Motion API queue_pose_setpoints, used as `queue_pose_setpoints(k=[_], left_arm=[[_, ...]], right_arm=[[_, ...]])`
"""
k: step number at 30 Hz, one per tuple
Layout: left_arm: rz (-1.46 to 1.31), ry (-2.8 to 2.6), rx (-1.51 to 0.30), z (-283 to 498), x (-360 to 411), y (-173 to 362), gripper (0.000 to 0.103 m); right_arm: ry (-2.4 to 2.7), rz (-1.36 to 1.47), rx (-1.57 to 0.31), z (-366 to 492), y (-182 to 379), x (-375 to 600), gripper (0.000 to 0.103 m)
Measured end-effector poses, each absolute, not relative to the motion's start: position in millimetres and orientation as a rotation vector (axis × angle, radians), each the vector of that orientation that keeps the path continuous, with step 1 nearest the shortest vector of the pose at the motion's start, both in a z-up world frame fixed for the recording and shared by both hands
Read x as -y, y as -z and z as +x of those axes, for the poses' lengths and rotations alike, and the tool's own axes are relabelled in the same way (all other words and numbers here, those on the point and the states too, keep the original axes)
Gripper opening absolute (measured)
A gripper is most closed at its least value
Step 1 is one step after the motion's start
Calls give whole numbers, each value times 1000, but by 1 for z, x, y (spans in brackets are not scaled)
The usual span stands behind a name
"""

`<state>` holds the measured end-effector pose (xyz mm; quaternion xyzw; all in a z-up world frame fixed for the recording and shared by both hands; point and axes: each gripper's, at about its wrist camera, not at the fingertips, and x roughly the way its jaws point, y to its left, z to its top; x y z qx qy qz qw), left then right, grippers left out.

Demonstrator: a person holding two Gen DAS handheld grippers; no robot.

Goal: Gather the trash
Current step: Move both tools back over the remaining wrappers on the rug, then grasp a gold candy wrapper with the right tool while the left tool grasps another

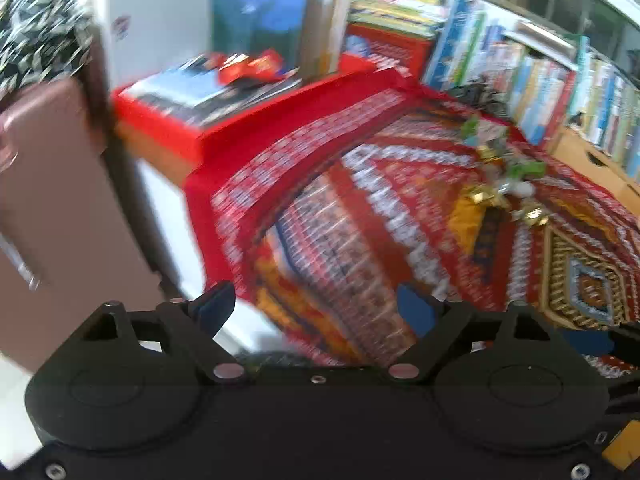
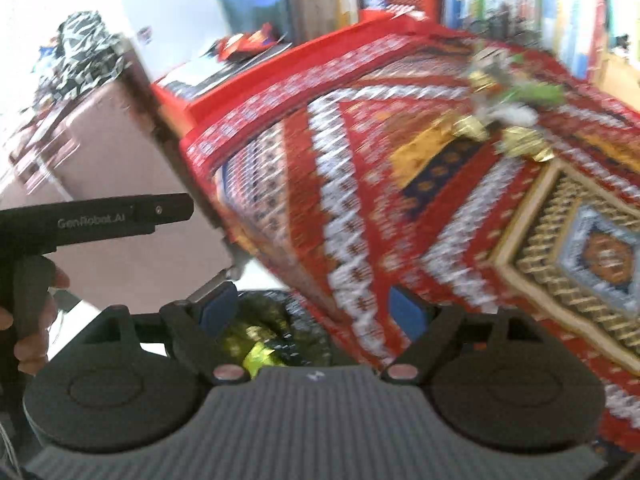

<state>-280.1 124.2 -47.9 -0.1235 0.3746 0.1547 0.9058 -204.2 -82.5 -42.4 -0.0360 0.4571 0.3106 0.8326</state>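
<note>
Both views are motion-blurred. A heap of crumpled gold, green and white wrappers [image 1: 506, 178] lies on a red patterned tablecloth [image 1: 360, 208]; it also shows in the right wrist view [image 2: 508, 120]. A red wrapper [image 1: 250, 66] lies on a book at the back left, also seen in the right wrist view [image 2: 244, 44]. My left gripper [image 1: 316, 312] is open and empty above the table's near left corner. My right gripper [image 2: 316, 312] is open and empty at the table's edge, above a dark bin holding yellow-green trash [image 2: 260, 340].
A row of upright books [image 1: 540, 72] lines the back and right. A red box [image 1: 160, 120] with books on it stands at the back left. A brown cabinet [image 1: 52, 208] stands to the left. The left gripper's handle [image 2: 96, 220] shows in the right view.
</note>
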Motion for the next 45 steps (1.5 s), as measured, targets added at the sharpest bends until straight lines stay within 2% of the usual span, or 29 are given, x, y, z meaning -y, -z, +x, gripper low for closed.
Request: queue_pose_setpoints(k=[7, 20, 25, 36, 45], left_arm=[[-213, -204, -752, -236, -88, 32, 88], [-211, -120, -731, -141, -44, 31, 89], [-241, -122, -753, -101, -35, 42, 88], [-263, -121, -853, -24, -16, 83, 77], [-340, -145, -952, 11, -15, 120, 68]], right_arm=[[-541, -37, -945, -172, 12, 122, 89], [-419, -9, -882, -104, -12, 173, 89], [-402, -29, -882, -72, -4, 180, 89], [-444, -191, -913, -9, 45, 168, 89], [-493, -285, -953, 25, 82, 155, 91]])
